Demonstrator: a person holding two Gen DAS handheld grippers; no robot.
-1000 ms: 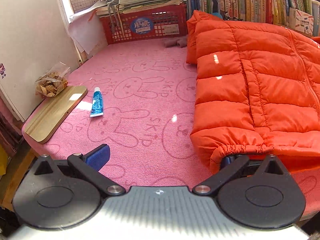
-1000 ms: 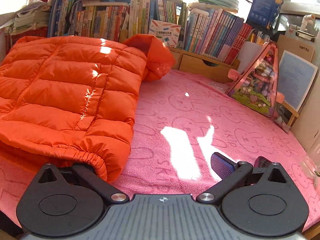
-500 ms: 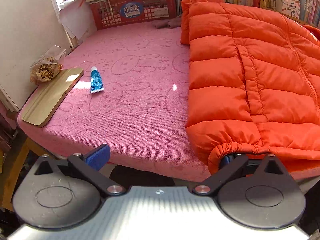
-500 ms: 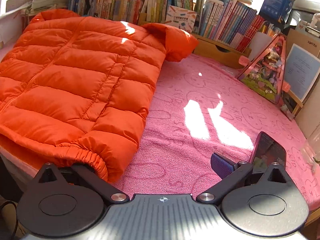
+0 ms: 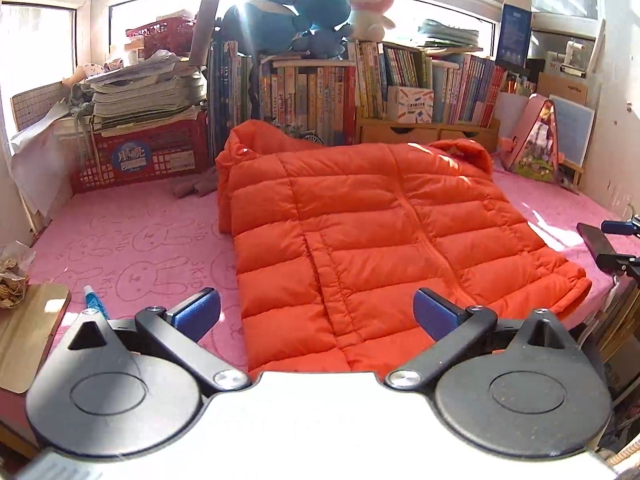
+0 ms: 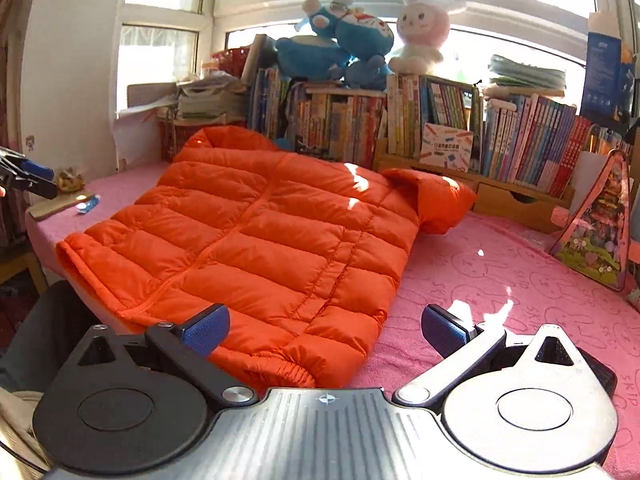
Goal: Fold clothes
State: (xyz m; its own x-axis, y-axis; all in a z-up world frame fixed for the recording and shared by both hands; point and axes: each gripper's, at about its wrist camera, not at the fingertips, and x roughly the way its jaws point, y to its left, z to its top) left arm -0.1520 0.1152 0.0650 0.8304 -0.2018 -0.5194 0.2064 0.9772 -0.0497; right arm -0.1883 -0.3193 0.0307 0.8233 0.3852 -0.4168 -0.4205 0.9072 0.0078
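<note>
Both grippers, left (image 5: 316,314) and right (image 6: 324,328), are gaping wide and empty; jacket (image 5: 380,240) is looking puffy, light, slippery—pinching its elastic cuff (image 6: 288,372) at the bed's (image 6: 500,280) near edge seems best.

Books (image 5: 308,96) are lined up along the back edge of the pink blanket (image 5: 132,240). Soft toys (image 6: 352,44) are sat on top of them. A red basket (image 5: 140,156) is seen in the back left corner, and a blue tube (image 5: 94,304) near the left edge.
</note>
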